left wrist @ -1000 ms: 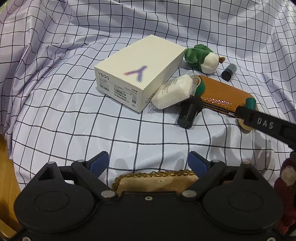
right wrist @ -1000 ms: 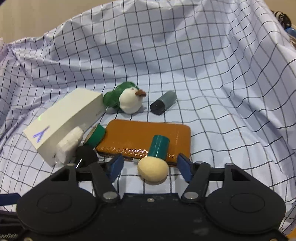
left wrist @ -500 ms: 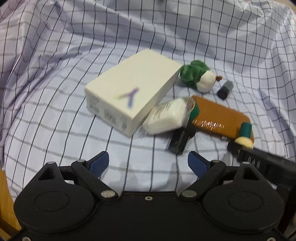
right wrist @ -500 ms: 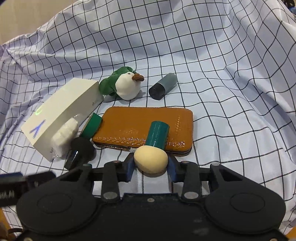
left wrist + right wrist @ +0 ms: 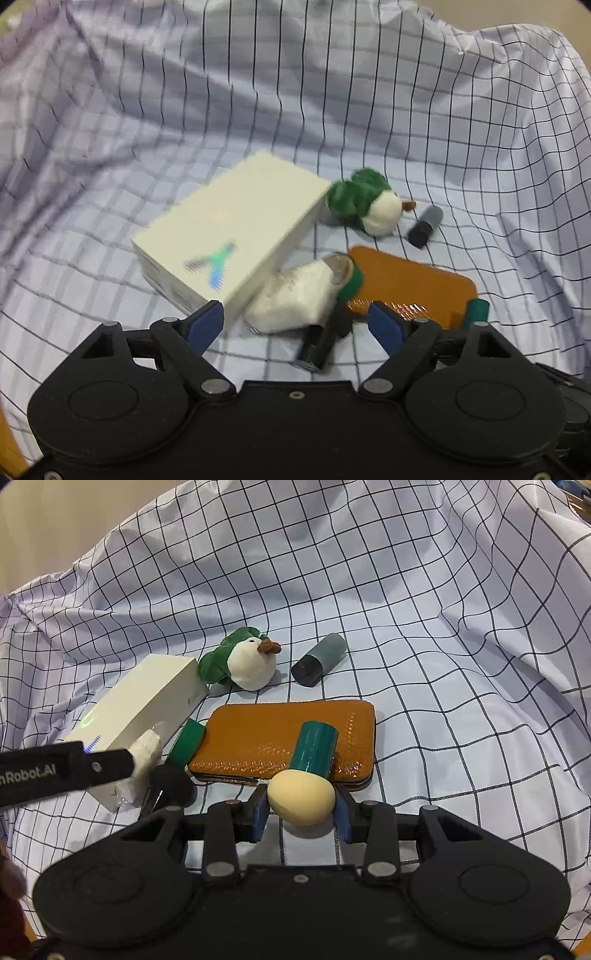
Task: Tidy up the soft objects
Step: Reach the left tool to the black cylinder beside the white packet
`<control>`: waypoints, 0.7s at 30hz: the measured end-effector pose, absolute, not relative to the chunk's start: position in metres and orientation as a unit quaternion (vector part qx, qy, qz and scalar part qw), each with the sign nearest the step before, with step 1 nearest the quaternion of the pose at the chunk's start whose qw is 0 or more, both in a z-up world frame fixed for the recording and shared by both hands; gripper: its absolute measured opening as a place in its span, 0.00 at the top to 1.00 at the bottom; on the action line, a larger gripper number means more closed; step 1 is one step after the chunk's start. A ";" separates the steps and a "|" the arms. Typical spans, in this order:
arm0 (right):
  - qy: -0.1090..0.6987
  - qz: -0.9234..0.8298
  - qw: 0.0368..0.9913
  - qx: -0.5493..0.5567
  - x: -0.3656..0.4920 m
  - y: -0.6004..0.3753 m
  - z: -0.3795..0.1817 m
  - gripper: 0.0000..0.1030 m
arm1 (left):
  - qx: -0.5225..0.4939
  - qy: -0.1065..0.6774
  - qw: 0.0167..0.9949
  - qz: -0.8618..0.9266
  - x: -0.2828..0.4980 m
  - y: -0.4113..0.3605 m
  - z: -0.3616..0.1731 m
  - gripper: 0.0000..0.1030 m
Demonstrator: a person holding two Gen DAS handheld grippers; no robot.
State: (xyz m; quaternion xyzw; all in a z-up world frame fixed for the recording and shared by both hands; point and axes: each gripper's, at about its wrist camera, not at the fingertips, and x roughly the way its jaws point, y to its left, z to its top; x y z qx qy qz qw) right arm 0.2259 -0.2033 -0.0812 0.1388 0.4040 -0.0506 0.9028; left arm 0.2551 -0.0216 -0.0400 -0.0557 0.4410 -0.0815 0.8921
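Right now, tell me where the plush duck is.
In the right wrist view, the plush duck lies on the checked cloth behind the orange wallet, between the white box and the grey tube.

The white box (image 5: pixel 236 236) lay on the checked cloth (image 5: pixel 147 110). A green-and-white plush bird (image 5: pixel 369 210) touched its far right corner, with a dark cylinder (image 5: pixel 424 227) beyond the bird. A white wrapped packet (image 5: pixel 295 299) leaned on the box's near right side, beside a brown wallet (image 5: pixel 410 284). The left gripper (image 5: pixel 295 325) was closing, nothing gripped, a black cylinder (image 5: pixel 319 345) below its gap.
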 end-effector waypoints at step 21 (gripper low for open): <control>0.398 -0.040 0.903 0.156 0.224 -0.208 -0.082 0.64 | -0.168 0.482 0.860 -0.020 0.280 -0.007 -0.065 0.17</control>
